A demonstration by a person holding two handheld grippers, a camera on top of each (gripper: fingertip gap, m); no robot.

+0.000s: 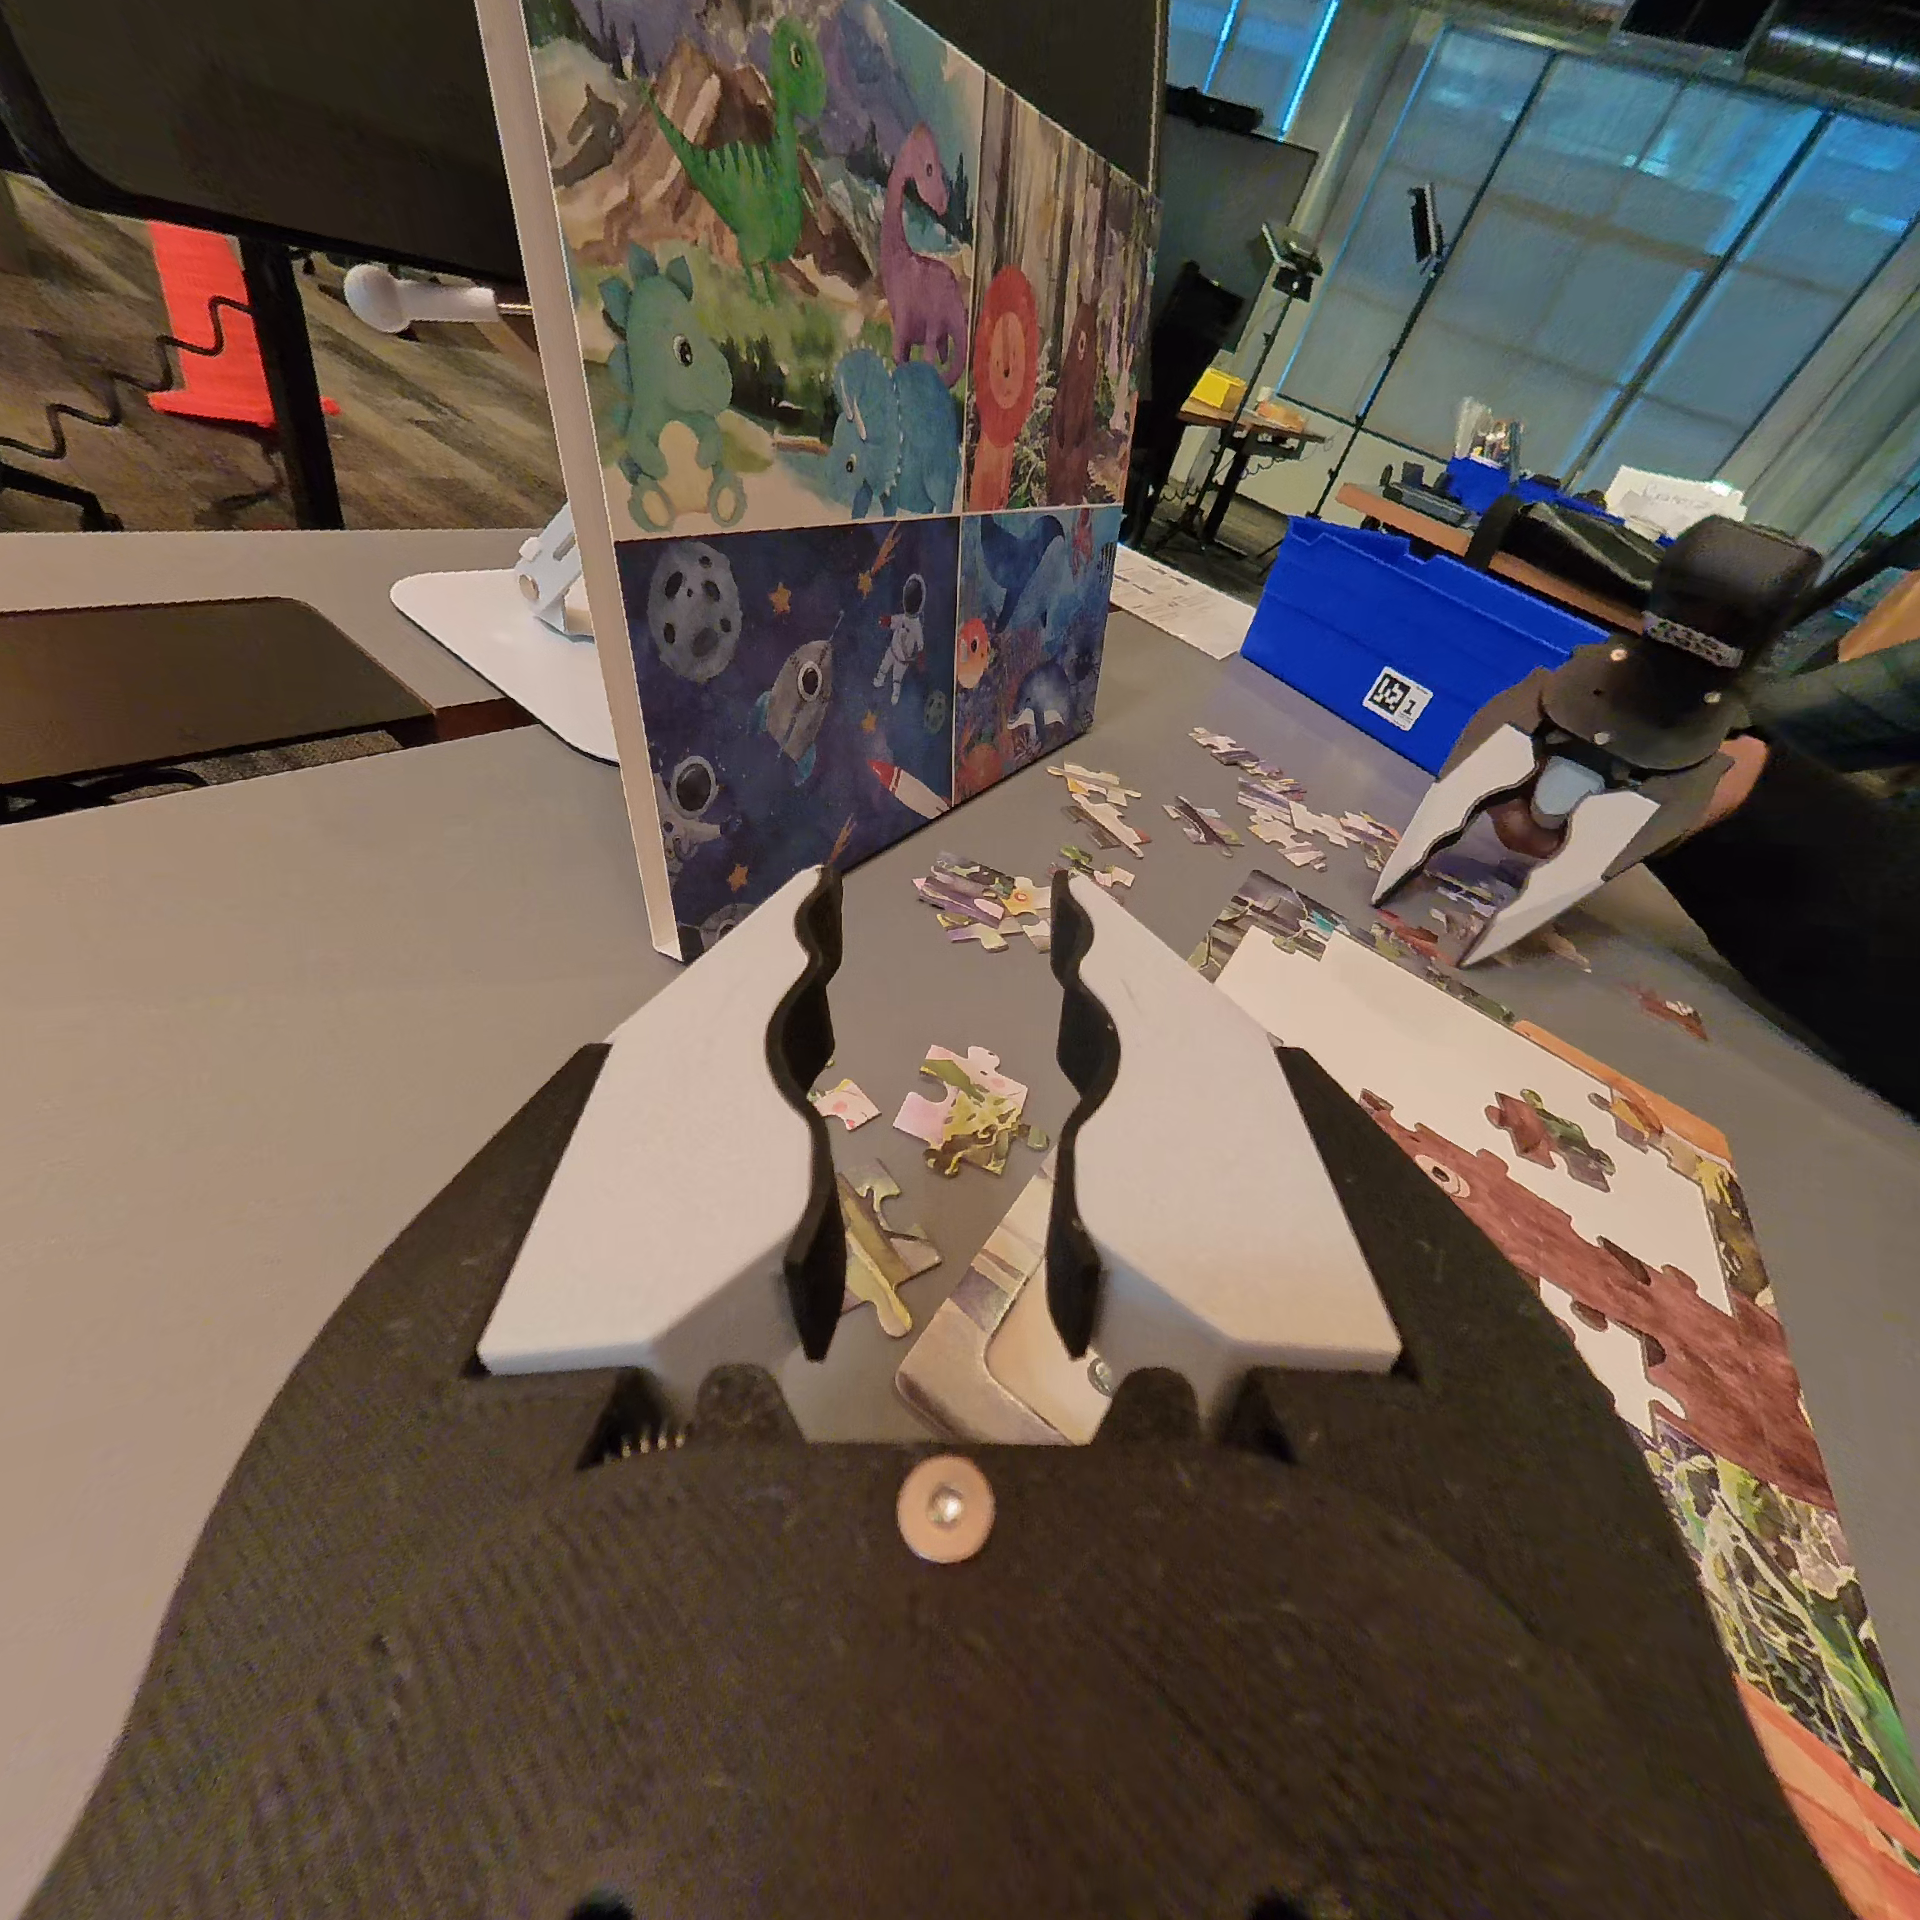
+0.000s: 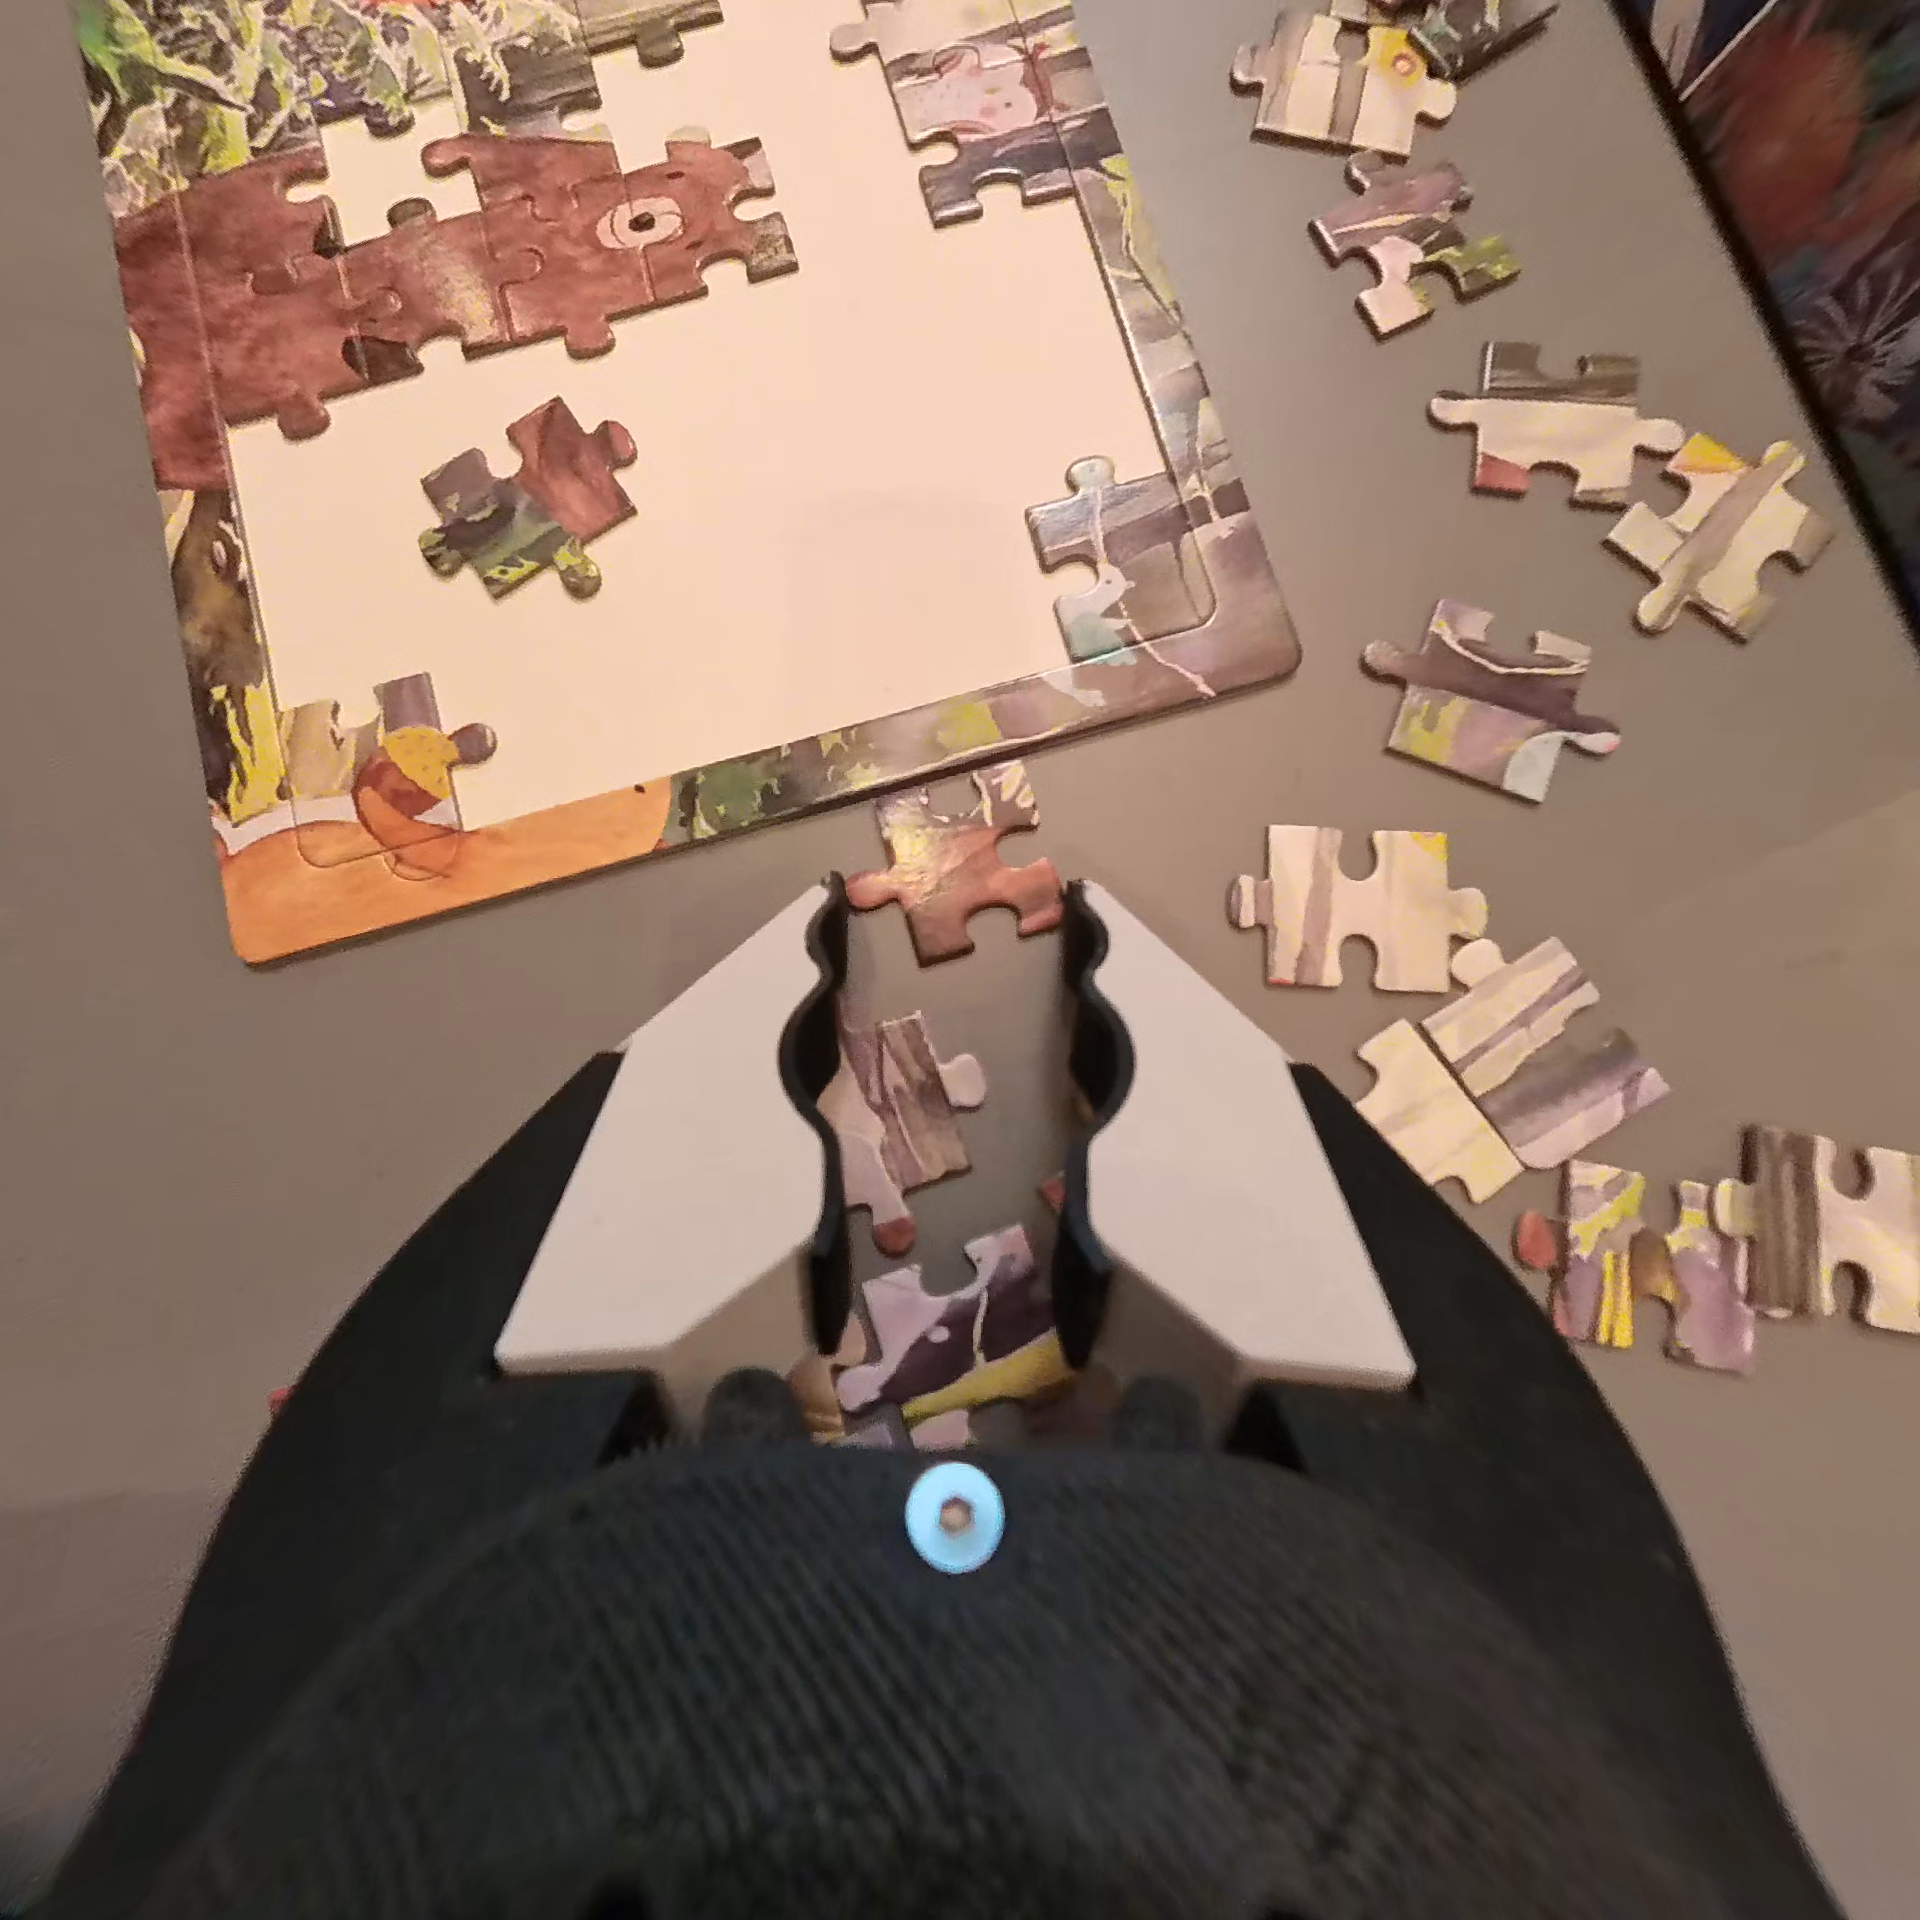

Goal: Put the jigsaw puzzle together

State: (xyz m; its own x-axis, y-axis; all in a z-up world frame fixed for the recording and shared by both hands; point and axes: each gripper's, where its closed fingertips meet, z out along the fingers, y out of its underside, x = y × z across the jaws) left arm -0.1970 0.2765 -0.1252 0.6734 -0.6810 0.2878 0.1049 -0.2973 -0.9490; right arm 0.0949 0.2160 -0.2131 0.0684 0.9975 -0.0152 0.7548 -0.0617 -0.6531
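Note:
The puzzle tray (image 2: 831, 520) lies on the grey table, its white floor partly filled: a brown bear section (image 2: 416, 270) is joined at the upper left and one loose piece (image 2: 530, 499) rests inside. My right gripper (image 2: 954, 891) is open, pointing down at the table just below the tray's edge, with a brown puzzle piece (image 2: 961, 899) lying between its fingertips. My left gripper (image 1: 945, 894) is open and empty above several loose pieces (image 1: 971, 1112), left of the tray (image 1: 1455, 1060). The right gripper (image 1: 1434, 930) also shows in the left wrist view, at the tray's far corner.
The puzzle box (image 1: 831, 416) stands upright behind the left gripper, with more loose pieces (image 1: 1278, 810) beside it. A blue bin (image 1: 1382, 634) sits at the table's far right. Several loose pieces (image 2: 1351, 909) lie right of the tray, near the box edge (image 2: 1818, 260). Some 30 cm of space lies between my two pairs of fingers.

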